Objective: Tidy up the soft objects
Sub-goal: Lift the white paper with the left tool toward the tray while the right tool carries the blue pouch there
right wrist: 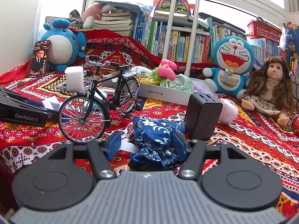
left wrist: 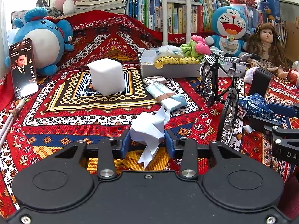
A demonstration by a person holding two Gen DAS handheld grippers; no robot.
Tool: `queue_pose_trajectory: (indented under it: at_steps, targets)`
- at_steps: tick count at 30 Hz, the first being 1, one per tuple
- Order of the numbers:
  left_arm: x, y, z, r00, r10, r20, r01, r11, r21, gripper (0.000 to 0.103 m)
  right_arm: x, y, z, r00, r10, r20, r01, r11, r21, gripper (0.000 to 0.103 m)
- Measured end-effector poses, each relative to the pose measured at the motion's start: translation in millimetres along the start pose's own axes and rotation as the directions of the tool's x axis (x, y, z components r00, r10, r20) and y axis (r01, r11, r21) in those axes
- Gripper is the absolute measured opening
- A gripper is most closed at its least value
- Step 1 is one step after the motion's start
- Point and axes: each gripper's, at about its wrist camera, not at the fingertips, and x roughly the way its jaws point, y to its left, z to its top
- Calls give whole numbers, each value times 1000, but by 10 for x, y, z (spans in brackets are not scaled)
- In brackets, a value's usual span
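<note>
Crumpled white tissue (left wrist: pixel 149 128) sits between the blue pads of the left hand-held gripper (left wrist: pixel 147 143), on the patterned red cloth (left wrist: pixel 74 127) in front of the model bicycle (left wrist: pixel 222 85). Jaws partly closed & touching the paper on both sides, so I'd call it gripped. Right hand-held gripper (right wrist: pixel 146 145) straddles the blue brocade pouch (right wrist: pixel 155 136), right pad against the fabric, left pad w/ a visible gap: not clamped yet, roughly half open.

To do well: squeeze gently, tissue is thin, creased & will tear; lift straight up, clear of the bike's wheel. Pouch is slick, floppy satin – bite deep into the bunched folds. Likely target is the white box (right wrist: pixel 168 94) w/ other soft bits.
</note>
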Motion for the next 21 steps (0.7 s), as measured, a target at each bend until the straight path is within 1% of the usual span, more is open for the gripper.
queue_pose_trajectory:
  at_steps: [1,5,6,8,13,21]
  targets:
    - [0,-1,1,1000,0,-1,0,1000,-2,37,1,-7,1,1000,0,-2,0,1000,2,59]
    - [-5,0,10,1000,2,-5,-2,1000,-13,36,-3,-43,15,1000,-2,-8,2,1000,17,50]
    - [-5,0,13,1000,3,-6,-3,1000,-14,36,-8,-55,17,1000,-4,-7,4,1000,22,46]
    - [-4,0,23,1000,3,-10,-3,1000,-17,36,-12,-86,26,1000,2,-11,-2,999,38,45]
    - [-3,29,71,1000,-7,-22,7,1000,-28,35,-38,-124,78,1000,3,-9,-2,999,54,35]
    - [-69,56,167,1000,-15,-13,14,999,-35,35,-110,-122,159,1000,2,13,-3,998,61,33]
